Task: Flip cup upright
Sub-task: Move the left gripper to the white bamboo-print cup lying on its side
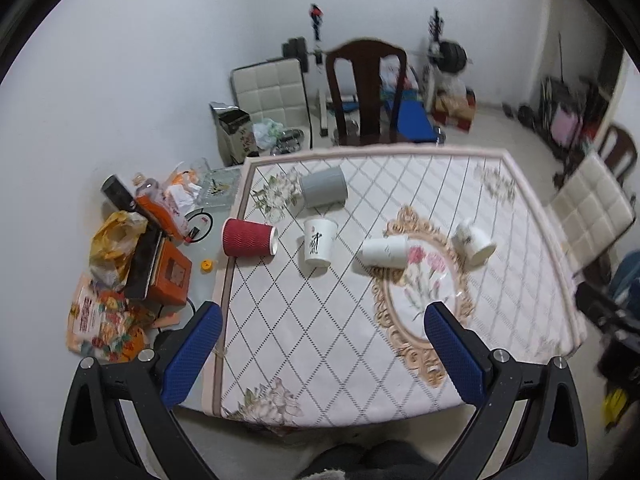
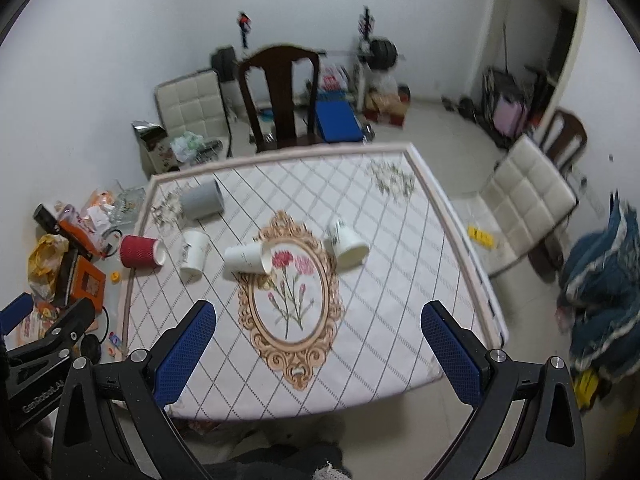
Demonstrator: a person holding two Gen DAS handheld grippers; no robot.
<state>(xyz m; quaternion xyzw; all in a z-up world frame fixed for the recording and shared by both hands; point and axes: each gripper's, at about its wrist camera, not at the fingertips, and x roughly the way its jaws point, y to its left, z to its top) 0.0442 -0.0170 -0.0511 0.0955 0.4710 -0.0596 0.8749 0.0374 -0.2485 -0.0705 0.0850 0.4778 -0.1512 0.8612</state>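
Note:
Several cups lie tipped over on the patterned tablecloth (image 1: 304, 340): a grey cup (image 1: 323, 187) at the back, a red ribbed cup (image 1: 249, 237) at the left edge, a white cup with black writing (image 1: 318, 242), a white cup (image 1: 385, 253) by the oval flower motif, and a white cup (image 1: 475, 242) to the right. All show in the right wrist view too, such as the grey cup (image 2: 202, 201) and red cup (image 2: 142, 251). My left gripper (image 1: 323, 316) and right gripper (image 2: 318, 314) are open and empty, high above the table's near edge.
Bags, orange boxes (image 1: 170, 276) and clutter cover the glass strip left of the cloth. A dark wooden chair (image 1: 366, 88) stands at the far side, a cream padded chair (image 2: 528, 204) at the right. Blue clothing (image 2: 604, 292) lies far right.

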